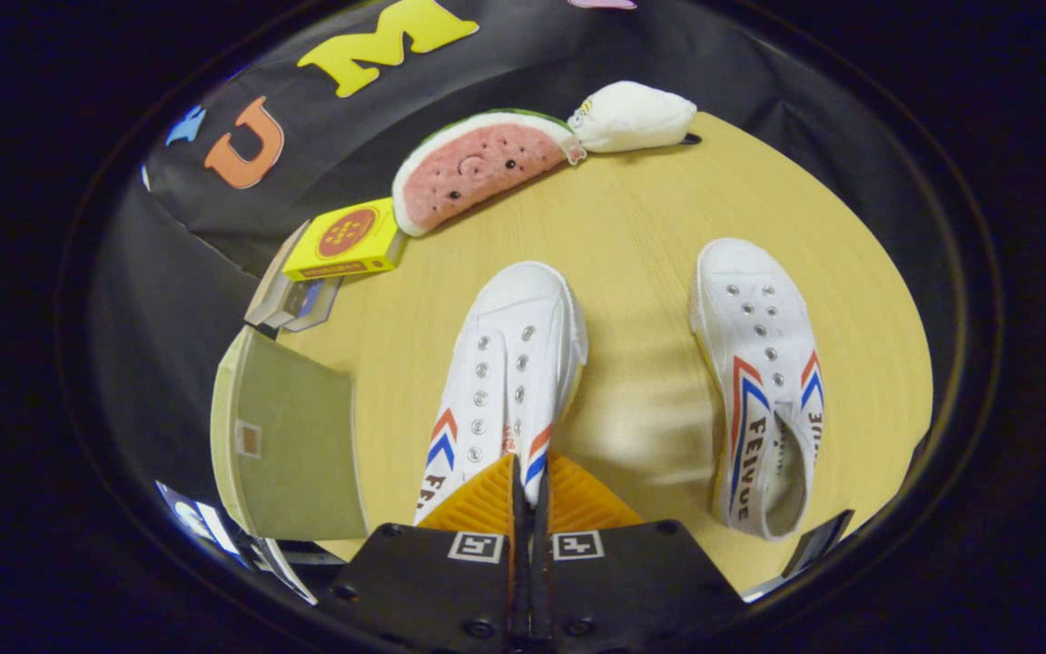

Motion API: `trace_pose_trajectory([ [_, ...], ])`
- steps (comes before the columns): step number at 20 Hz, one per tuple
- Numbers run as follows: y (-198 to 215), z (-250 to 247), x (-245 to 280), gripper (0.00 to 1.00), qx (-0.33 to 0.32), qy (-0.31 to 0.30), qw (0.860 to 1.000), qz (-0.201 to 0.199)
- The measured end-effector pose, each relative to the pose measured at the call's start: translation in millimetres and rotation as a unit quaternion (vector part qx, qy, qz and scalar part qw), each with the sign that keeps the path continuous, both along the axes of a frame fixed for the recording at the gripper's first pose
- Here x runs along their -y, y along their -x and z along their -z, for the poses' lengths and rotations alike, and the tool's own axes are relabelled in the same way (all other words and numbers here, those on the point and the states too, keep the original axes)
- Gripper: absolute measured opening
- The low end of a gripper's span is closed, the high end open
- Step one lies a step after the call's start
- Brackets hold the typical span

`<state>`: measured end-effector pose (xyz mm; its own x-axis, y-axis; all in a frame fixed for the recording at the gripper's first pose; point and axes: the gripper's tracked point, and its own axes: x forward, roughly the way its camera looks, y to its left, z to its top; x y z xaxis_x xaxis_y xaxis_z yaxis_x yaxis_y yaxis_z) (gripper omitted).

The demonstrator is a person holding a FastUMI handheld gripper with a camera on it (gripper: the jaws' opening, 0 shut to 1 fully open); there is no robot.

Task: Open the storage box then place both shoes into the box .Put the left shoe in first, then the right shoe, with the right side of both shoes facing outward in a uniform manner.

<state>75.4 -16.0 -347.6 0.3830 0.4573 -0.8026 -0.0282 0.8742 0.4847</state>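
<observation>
a: what's my claw (pixel 530 486) on?
b: its fingers are pinched on the heel of the near shoe (pixel 509 381).
a: and around it?
b: second shoe (pixel 764 381) lies apart; open storage box (pixel 291 436) beside; watermelon plush (pixel 478 168) and yellow carton (pixel 346 238) beyond.

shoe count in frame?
2. One white canvas shoe is pinched at its collar between the closed tongs; the other white canvas shoe lies apart on the wooden table beside it.

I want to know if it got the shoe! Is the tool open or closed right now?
Tool: closed, its fingers pinching the side of the nearer white shoe.
</observation>
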Motion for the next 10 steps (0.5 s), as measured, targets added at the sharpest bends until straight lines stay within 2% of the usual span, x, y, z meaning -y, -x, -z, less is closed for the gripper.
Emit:
trace_pose_trajectory([
  [3,13.4,-59.2,-40.1,0.06,0.024,-0.013,1.000,-0.001],
  [7,27.8,-135.5,-118.4,0.06,0.059,-0.034,0.997,-0.022],
  [10,40.1,-167.7,-181.9,0.06,0.079,-0.036,0.995,-0.048],
])
